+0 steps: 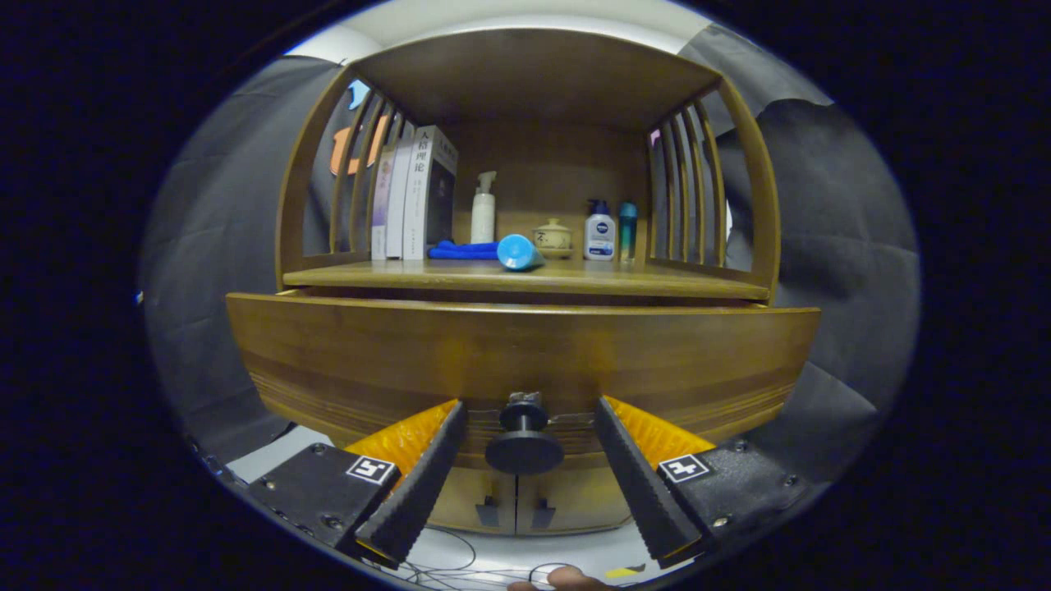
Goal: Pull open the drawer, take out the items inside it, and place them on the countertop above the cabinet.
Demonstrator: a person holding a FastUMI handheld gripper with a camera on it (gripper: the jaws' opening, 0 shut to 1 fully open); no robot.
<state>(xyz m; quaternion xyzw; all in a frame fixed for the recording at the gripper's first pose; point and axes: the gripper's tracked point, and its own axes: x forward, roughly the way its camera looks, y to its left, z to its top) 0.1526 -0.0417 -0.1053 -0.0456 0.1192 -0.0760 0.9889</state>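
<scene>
Right, your drawer (525, 353) sits dead ahead, its wide wooden front facing you. A dark gap runs between its top edge and the countertop (657, 281) above, so it looks drawn out a little, though the curve of the lens makes that hard to swear to. What lies inside is hidden from you.

The round knob (524, 439) stands right between the fingers (427, 476) of your gripper (529, 402). They're spread wide, one on each side, and neither is touching it. That's the line-up for squeezing the stem, with the flared cap there to stop a slip. It would equally suit fingers that have just let go after a pull, so I won't call which.

Up on the countertop a blue cylinder (517, 251) lies on its side at the front, resting against a folded blue cloth (461, 250). Behind those stand the books (415, 193), leaning on the left slats, then a spray bottle (484, 209), a small lidded pot (553, 236), a lotion bottle (599, 232) and a teal bottle (627, 231). Whether any of them came from the drawer, you can't tell. The front right of the countertop is bare wood, handy for setting things down.

Below the knob, the cabinet's lower doors (517, 501) meet, both closed.
</scene>
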